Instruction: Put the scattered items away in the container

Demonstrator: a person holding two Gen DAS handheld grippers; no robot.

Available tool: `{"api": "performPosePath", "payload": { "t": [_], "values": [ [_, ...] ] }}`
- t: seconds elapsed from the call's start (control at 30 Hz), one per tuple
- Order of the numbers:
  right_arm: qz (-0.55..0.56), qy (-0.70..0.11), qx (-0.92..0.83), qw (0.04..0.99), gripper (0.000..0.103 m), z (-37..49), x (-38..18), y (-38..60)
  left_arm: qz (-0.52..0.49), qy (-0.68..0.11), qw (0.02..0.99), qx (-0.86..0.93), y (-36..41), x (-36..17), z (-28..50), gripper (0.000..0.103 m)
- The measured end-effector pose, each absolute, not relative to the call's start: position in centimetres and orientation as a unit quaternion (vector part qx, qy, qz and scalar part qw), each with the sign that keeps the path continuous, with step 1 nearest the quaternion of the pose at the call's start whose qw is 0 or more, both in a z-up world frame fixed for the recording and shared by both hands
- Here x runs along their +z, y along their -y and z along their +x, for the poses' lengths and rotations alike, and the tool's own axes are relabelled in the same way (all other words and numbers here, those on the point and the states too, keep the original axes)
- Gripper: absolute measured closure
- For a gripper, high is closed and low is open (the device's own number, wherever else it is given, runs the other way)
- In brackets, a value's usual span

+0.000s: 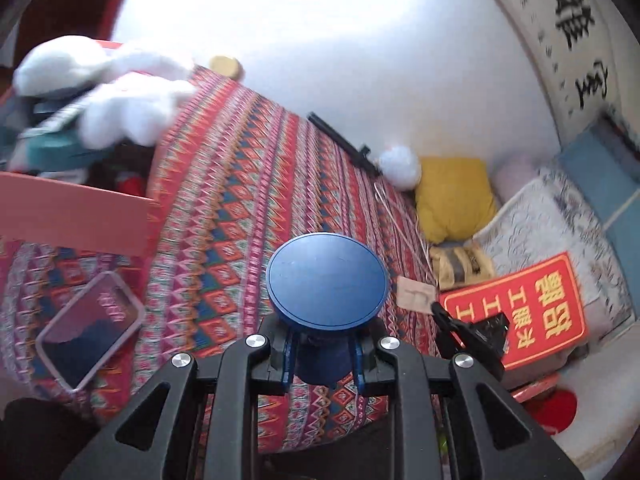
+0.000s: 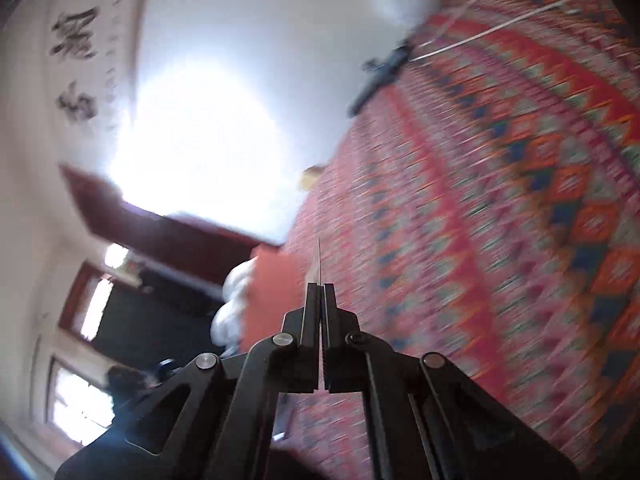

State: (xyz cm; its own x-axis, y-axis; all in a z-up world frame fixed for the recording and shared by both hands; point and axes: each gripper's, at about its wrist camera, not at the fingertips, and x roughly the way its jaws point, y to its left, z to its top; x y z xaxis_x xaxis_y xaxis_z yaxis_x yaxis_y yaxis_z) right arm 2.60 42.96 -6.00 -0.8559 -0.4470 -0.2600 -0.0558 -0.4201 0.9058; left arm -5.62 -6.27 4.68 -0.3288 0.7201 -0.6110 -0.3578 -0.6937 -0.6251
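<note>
The left hand-held gripper (image 1: 323,354) is clenched on one blue round-topped object (image 1: 326,280), pinched at the narrow stem below its disc, probably because the wide disc offers the pads no purchase; it is carried above the patterned cloth of the surface (image 1: 240,184). The pink container (image 1: 72,210) sits at upper left of the left wrist view, well apart from the blue object, and is already full: one white plush toy (image 1: 116,88) lies over its rim on top of darker, blurred items. Still loose on the cloth: one clear lidded box (image 1: 90,320), one black rod-like tool (image 1: 344,144), one small card (image 1: 416,294). The right hand-held gripper (image 2: 320,300) is fully closed; a thin sliver (image 2: 319,260) stands out beyond the tips, too blurred to identify. The container's edge (image 2: 272,292) shows just beside those tips.
</note>
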Motion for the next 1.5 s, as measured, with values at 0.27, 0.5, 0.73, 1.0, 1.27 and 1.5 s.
{"api": "performPosePath", "payload": {
  "t": [0.27,0.5,0.73,1.0,1.27,1.5],
  "values": [
    [0.255,0.461,-0.805,0.271,0.103,-3.6,2.2,-28.0,-0.419,0.241,0.299,0.823,17.7,6.7,-7.5,0.085],
    [0.313,0.372,-0.818,0.307,0.103,-12.7,3.6,-15.6,-0.373,0.223,0.237,0.869,24.6,8.7,-13.8,0.085],
    [0.388,0.277,-0.844,0.246,0.095,-19.7,-0.2,-7.9,-0.393,0.153,0.162,0.892,25.4,5.4,-21.0,0.081],
    [0.374,0.188,-0.890,0.179,0.003,-18.4,-0.4,-6.1,-0.337,0.064,0.076,0.936,23.8,4.9,-17.4,0.017],
    [0.327,0.182,-0.914,0.157,0.001,-10.4,4.0,-8.2,-0.279,0.021,0.060,0.958,19.0,10.1,-8.4,0.000],
    [0.301,0.152,-0.936,0.099,0.001,-2.3,8.3,-10.0,-0.246,-0.020,0.059,0.967,14.3,13.9,-0.1,0.000]
  ]
}}
